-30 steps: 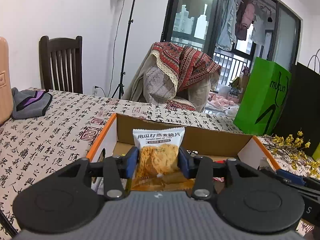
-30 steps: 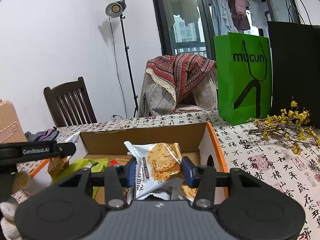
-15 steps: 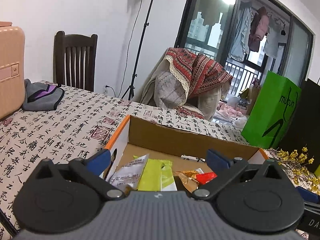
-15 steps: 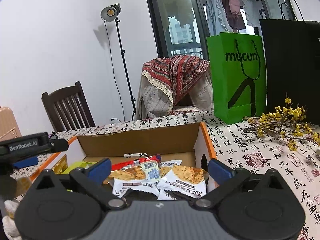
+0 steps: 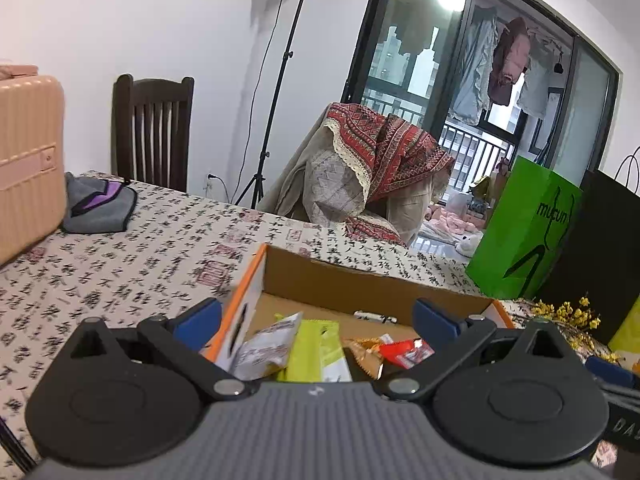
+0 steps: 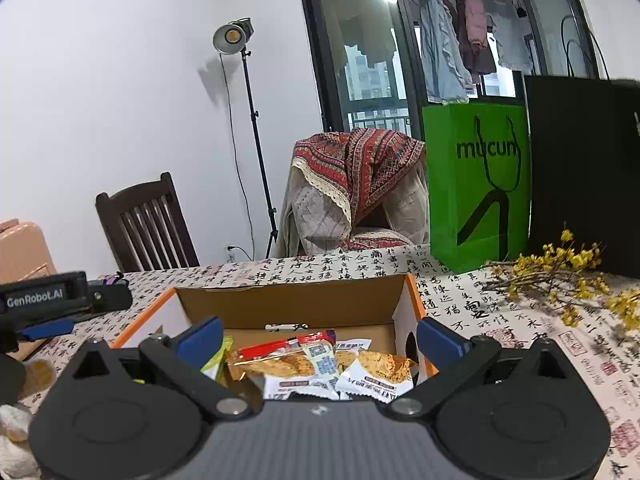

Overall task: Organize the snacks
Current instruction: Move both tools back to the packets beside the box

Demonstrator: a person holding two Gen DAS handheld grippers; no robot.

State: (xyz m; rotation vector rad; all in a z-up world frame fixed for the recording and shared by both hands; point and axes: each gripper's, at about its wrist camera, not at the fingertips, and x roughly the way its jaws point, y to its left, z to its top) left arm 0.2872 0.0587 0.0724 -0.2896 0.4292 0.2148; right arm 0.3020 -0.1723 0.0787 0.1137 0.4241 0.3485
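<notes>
An orange-edged cardboard box (image 5: 360, 284) stands on the table and holds several snack packets. In the left wrist view a silver packet (image 5: 266, 350), a lime-green packet (image 5: 316, 352) and a red packet (image 5: 404, 352) lie inside. My left gripper (image 5: 316, 318) is open and empty above the box's left part. In the right wrist view the box (image 6: 288, 300) holds a red-topped cracker packet (image 6: 280, 360) and white cracker packets (image 6: 378, 374). My right gripper (image 6: 320, 334) is open and empty above them. The left gripper's body (image 6: 60, 300) shows at the left.
The tablecloth (image 5: 120, 264) is printed with calligraphy. A peach suitcase (image 5: 28, 152) and grey cloth (image 5: 100, 208) lie far left. A green paper bag (image 6: 476, 184), a black bag (image 6: 584, 172) and yellow flower sprigs (image 6: 568, 276) stand right of the box. Chairs stand behind the table.
Both grippers held cracker packets a second ago, then opened and dropped them into the box. Both have since lifted slightly and stay open.
</notes>
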